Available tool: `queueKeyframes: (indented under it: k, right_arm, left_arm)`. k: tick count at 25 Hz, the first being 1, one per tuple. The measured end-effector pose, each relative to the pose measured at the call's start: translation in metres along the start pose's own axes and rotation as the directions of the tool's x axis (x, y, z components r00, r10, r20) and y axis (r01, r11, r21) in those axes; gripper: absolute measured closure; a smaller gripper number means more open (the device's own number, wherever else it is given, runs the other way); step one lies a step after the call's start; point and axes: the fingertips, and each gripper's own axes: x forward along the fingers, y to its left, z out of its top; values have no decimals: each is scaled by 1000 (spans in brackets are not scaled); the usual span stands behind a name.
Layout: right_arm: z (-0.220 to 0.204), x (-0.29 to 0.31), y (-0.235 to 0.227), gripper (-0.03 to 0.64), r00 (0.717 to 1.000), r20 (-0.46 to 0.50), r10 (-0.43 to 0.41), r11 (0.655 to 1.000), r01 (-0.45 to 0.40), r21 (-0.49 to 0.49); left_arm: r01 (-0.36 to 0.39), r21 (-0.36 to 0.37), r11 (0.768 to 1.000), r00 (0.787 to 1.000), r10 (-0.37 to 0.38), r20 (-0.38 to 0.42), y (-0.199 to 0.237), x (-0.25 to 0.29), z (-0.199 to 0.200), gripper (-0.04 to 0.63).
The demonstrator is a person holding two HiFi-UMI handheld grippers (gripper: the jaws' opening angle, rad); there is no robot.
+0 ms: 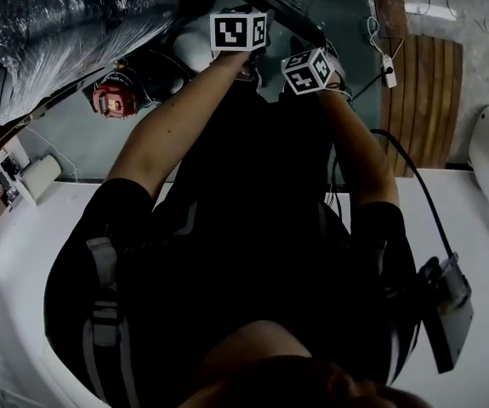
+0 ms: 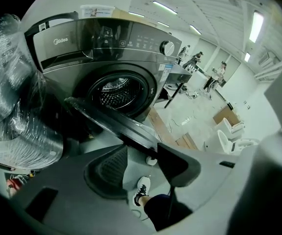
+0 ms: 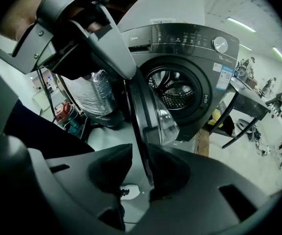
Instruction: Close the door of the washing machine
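The dark grey washing machine (image 2: 116, 48) stands with its round drum opening (image 2: 118, 92) uncovered. Its door (image 2: 111, 124) hangs open, seen edge-on. In the left gripper view the left gripper (image 2: 143, 149) is open, and the door's rim ends just beyond its fingertips. In the right gripper view the door (image 3: 153, 114) with its glass bowl runs down between the pads of the right gripper (image 3: 140, 148); a gap shows on its left side. That view also shows the left gripper's body (image 3: 82, 28) up on the door's edge. Both marker cubes (image 1: 238, 31) (image 1: 310, 70) show in the head view.
A plastic-wrapped bundle (image 2: 13, 116) sits left of the machine. A red tool (image 1: 116, 100) lies on the floor below it. Wooden boards (image 1: 423, 100) lie to the right. Black table legs (image 3: 234, 121) stand beside the machine. The person's shoe (image 2: 141, 190) is under the left gripper.
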Motion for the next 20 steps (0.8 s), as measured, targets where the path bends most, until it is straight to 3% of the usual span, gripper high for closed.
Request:
queueKeyframes:
  k: [2, 6, 8, 9, 10, 11, 14, 16, 17, 18, 19, 20]
  right_arm:
    - [4, 1, -16, 528, 1000, 4, -12, 1000, 12, 9]
    - [7, 0, -33, 534, 1000, -15, -24, 999, 25, 23]
    - [9, 1, -42, 534, 999, -27, -30, 999, 31, 18]
    - [10, 1, -46, 532, 999, -32, -28, 999, 29, 23]
    - [11, 2, -49, 529, 999, -38, -24, 999, 25, 34]
    - [12, 3, -52, 526, 999, -46, -21, 998, 23, 51]
    - [19, 8, -66, 517, 998, -65, -16, 995, 22, 99]
    - [22, 8, -74, 515, 998, -69, -15, 995, 21, 96]
    - [22, 8, -77, 515, 998, -69, -14, 996, 20, 91]
    - [24, 8, -81, 515, 998, -69, -13, 996, 19, 93]
    - [25, 8, -86, 515, 998, -70, -11, 995, 18, 101]
    - [27, 8, -90, 512, 997, -73, -9, 993, 17, 113]
  left_arm:
    - [-5, 31, 1000, 1000, 6, -17, -4, 3, 8, 414]
    - [19, 190, 982, 1000, -16, -14, -7, -4, 17, 417]
    - [32, 280, 960, 999, -34, 2, -5, -9, 27, 417]
    - [33, 352, 935, 999, -33, -6, -1, -9, 31, 417]
    - [31, 441, 897, 999, -24, -23, 3, -8, 33, 417]
    - [25, 537, 844, 999, -6, -38, 8, -6, 36, 417]
    - [-5, 762, 648, 999, 44, -31, 18, -2, 54, 419]
    - [10, 856, 516, 997, 61, -48, 19, 3, 59, 417]
    - [29, 886, 464, 996, 65, -67, 18, 6, 58, 417]
    - [51, 898, 436, 994, 63, -86, 17, 9, 58, 417]
    - [73, 896, 439, 993, 53, -107, 16, 12, 61, 419]
    - [96, 885, 455, 991, 38, -127, 14, 13, 65, 420]
